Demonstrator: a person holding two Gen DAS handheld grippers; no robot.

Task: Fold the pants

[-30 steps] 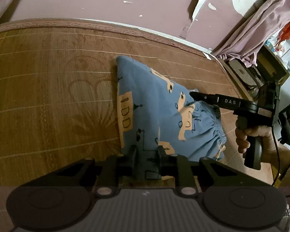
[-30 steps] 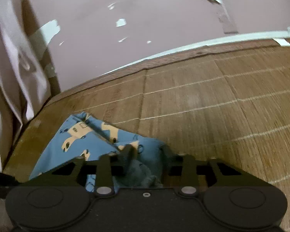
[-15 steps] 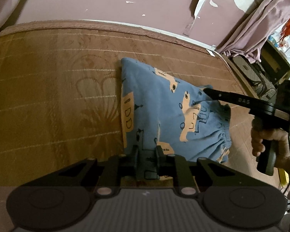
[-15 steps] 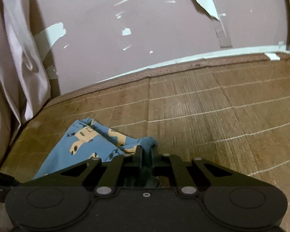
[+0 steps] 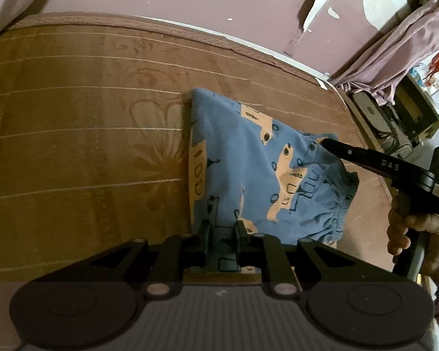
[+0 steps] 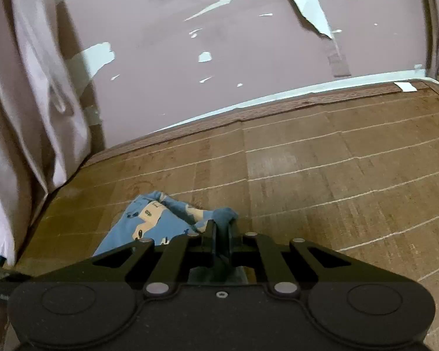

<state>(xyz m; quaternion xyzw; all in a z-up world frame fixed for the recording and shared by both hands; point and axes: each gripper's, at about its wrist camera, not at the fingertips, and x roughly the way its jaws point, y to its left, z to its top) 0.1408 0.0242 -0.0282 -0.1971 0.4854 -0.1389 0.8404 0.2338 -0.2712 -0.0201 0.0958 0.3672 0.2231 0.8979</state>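
Blue pants (image 5: pixel 248 169) printed with tan vehicles lie folded on a brown woven mat (image 5: pixel 87 146). My left gripper (image 5: pixel 223 231) is shut on the near edge of the pants, with cloth filling the gap between its fingers. At the pants' right side my right gripper (image 5: pixel 326 143) pinches the gathered waistband corner and holds it raised off the mat; a hand (image 5: pixel 406 231) grips its handle. From the right wrist view the same pants (image 6: pixel 149 222) trail away to the left, and my right gripper (image 6: pixel 221 228) is shut on a bunched fold of them.
A mauve wall (image 6: pixel 219 52) with peeling paint runs behind the mat. A pale curtain (image 6: pixel 29 102) hangs at the mat's left side. Draped cloth (image 5: pixel 395 55), bags and boxes (image 5: pixel 395 117) crowd the area beyond the mat's right edge.
My right gripper closed on the waistband corner and lifted it, pulling the cloth up and to the right. My left gripper kept its hold on the near edge.
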